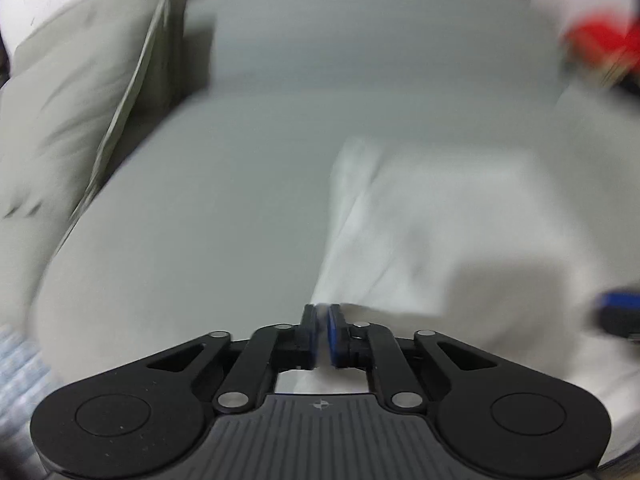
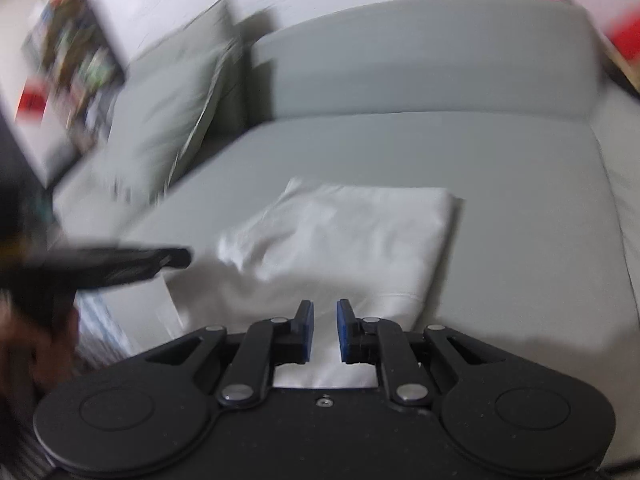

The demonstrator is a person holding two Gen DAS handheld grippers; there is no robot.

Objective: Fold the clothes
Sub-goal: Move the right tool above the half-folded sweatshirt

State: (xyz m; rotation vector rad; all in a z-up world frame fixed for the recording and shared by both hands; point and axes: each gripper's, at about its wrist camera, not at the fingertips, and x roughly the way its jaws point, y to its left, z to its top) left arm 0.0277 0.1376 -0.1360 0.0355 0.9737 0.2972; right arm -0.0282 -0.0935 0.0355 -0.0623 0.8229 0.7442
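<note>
A: Left wrist view: left gripper (image 1: 322,314) at lower centre, nipped tight onto a fold of the white garment (image 1: 432,216); pinched at the cloth's near left corner, probably to lift that edge for a fold.

B: Right wrist view: right gripper (image 2: 325,312) at lower centre, parted narrowly over the near hem, pads not pressing; nothing clamped; likely lined up to take the hem.

A: Garment spread at centre frame on the grey sofa seat (image 2: 520,168); cushion (image 2: 168,108) clear at upper left.
</note>
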